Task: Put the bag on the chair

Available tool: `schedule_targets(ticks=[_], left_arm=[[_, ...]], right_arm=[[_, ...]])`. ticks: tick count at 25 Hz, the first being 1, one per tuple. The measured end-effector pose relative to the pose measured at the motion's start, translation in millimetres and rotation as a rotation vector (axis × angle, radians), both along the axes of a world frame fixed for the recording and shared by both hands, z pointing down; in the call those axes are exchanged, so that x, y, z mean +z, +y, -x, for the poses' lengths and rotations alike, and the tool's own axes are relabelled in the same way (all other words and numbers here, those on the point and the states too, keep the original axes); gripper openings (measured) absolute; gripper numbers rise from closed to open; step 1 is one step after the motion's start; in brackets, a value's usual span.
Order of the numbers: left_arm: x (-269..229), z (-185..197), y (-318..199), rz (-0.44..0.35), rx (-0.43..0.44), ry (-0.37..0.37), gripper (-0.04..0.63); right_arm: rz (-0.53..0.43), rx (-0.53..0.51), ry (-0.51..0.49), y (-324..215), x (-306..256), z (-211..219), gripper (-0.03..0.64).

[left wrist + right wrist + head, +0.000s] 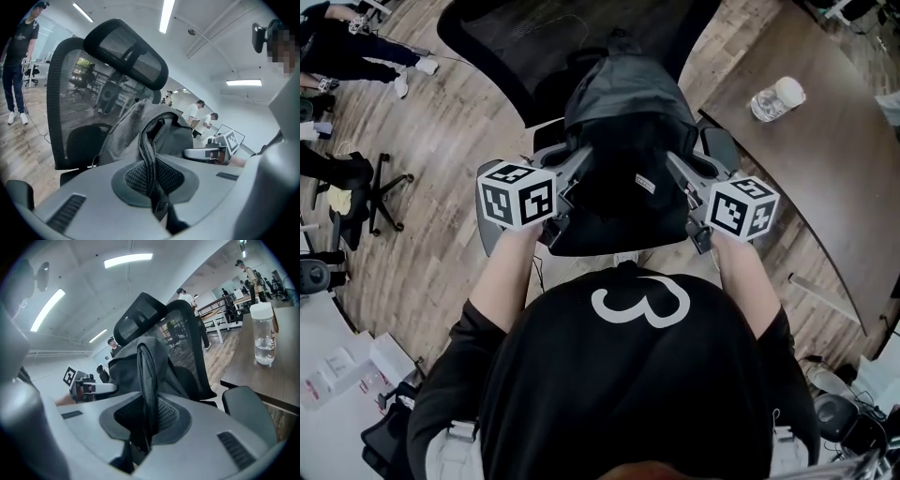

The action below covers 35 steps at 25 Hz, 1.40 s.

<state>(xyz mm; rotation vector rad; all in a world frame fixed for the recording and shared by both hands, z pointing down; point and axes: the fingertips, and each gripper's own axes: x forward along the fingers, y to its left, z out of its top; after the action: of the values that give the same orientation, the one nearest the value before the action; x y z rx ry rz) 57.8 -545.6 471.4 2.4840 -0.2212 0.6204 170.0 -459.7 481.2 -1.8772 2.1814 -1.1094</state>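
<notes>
Head view: the bag [623, 141] sits over the seat of the chair [487, 42], before the backrest, between the left gripper [570, 192] and the right gripper [682, 192]. A bottle [776, 97] stands near the surface [825, 187] edge.

Left gripper view: only here the grip shows, the jaws pressed together on the bag's ribbed edge.

Right gripper view: the jaws pinch the bag's zipper edge.

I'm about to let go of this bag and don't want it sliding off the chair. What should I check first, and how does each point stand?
1. Left gripper clamped on an edge of the bag: ok.
2. Right gripper clamped on the bag as well: ok.
3. Bag in front of the backrest of the chair: ok.
4. Bag's weight resting on the seat: cannot tell, the bag hides it.
5. Bottle on the table, apart from the bag: ok.
</notes>
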Motion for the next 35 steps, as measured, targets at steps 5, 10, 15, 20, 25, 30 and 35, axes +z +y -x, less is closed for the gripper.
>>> schedule_targets(ticks=[5, 10, 15, 20, 25, 30, 35], left_arm=[[24.0, 1.2, -10.5, 0.03, -0.015, -0.022, 0.025], [44.1, 2.0, -14.1, 0.03, -0.013, -0.038, 0.025], [67.4, 4.0, -14.5, 0.042, -0.025, -0.055, 0.025], [82.1, 10.8, -30.5, 0.043, -0.048, -0.077, 0.026], [95.1, 14.6, -31.7, 0.074, -0.066, -0.072, 0.026], [98.9, 14.4, -30.9, 0.109, -0.083, -0.046, 0.026], [107.0, 11.7, -32.9, 0.114, -0.103, -0.023, 0.026]], right_arm=[[0.053, 0.002, -0.009, -9.1, 26.1, 0.1, 0.061], [0.086, 0.01, -0.011, -12.7, 47.8, -1.8, 0.061], [0.103, 0.015, -0.021, -12.2, 67.0, 0.5, 0.061], [0.077, -0.01, -0.002, -24.8, 74.3, 9.0, 0.061], [0.048, -0.007, -0.015, -25.5, 81.6, 12.8, 0.061], [0.027, -0.001, -0.013, -24.4, 84.4, 10.9, 0.061], [0.027, 0.022, -0.048, -26.6, 92.2, 6.2, 0.061]])
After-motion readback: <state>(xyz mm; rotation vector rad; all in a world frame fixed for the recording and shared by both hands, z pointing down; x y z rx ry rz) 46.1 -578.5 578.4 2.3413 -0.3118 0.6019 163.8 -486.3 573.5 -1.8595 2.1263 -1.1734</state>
